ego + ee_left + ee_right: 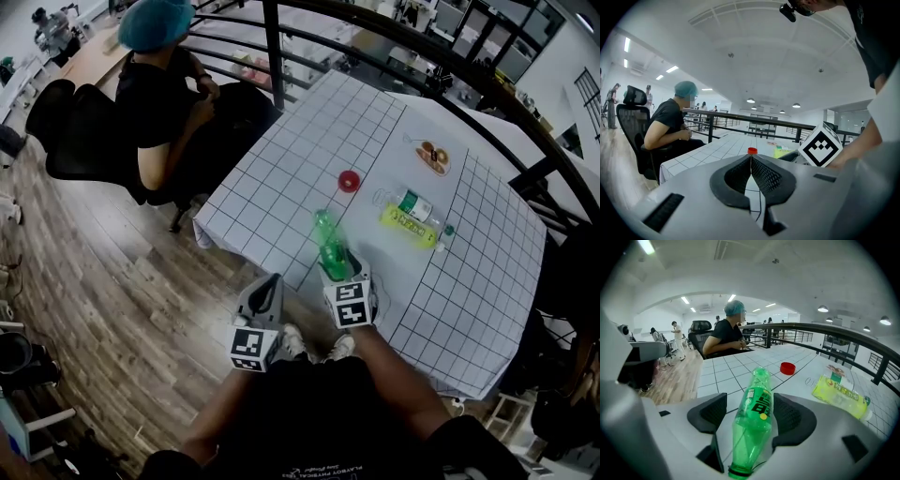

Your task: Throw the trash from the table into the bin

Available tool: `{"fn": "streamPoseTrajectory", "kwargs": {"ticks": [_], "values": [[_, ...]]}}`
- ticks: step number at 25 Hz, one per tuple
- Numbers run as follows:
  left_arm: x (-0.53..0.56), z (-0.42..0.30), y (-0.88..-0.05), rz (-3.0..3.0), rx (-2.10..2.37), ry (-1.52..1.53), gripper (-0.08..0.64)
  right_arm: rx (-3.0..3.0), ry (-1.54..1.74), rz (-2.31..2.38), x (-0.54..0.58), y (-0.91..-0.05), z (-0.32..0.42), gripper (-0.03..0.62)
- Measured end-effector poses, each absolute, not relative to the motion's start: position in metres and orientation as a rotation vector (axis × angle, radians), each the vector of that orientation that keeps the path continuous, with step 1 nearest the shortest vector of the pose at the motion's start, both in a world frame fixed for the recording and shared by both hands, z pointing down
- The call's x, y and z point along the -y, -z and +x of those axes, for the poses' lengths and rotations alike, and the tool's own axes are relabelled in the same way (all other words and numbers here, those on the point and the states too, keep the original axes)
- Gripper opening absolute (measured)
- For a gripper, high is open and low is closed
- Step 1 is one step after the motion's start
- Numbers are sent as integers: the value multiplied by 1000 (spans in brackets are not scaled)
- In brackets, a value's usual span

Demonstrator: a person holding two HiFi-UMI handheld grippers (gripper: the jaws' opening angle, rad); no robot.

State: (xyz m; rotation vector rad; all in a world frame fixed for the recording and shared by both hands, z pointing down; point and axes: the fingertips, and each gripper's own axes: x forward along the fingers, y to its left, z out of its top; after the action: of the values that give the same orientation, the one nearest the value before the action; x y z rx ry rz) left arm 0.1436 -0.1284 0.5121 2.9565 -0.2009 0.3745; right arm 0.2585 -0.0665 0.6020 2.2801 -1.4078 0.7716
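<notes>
Right gripper (751, 414): jaws set wide apart. A green plastic bottle (753, 420) lies lengthwise between them, open neck toward the camera and base pointing away across the table (281, 178). There is a clear gap at the left pad, and the right pad sits just beside the bottle wall (no squeeze is visible). In the head view the green plastic bottle (328, 246) rests near the table's front edge, on the white gridded cloth.

Left gripper (751, 162): jaws closed together, pads meeting along a thin seam, nothing between them. In the head view the left gripper (267, 289) is off the table edge, above the wooden floor, just left of the right gripper (335, 274).

Other items on the table:
- A red cap (349, 181), beyond the green bottle.
- A clear bottle with a green-and-white label (406, 202), lying down.
- A yellow-green labelled bottle (409, 225), just beside the clear one.
- A snack wrapper (433, 157), farther back.

A seated person in a teal cap (155, 75) is at the far left corner of the table, beside a dark railing (274, 56).
</notes>
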Motion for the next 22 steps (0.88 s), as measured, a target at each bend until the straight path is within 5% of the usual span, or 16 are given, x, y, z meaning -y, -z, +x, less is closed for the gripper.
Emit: {"fn": "streamPoseTrajectory", "kwargs": {"ticks": [22], "values": [[153, 140, -523, 2925, 210, -381, 23, 1277, -1115, 2170, 67, -671, 271, 328]]}}
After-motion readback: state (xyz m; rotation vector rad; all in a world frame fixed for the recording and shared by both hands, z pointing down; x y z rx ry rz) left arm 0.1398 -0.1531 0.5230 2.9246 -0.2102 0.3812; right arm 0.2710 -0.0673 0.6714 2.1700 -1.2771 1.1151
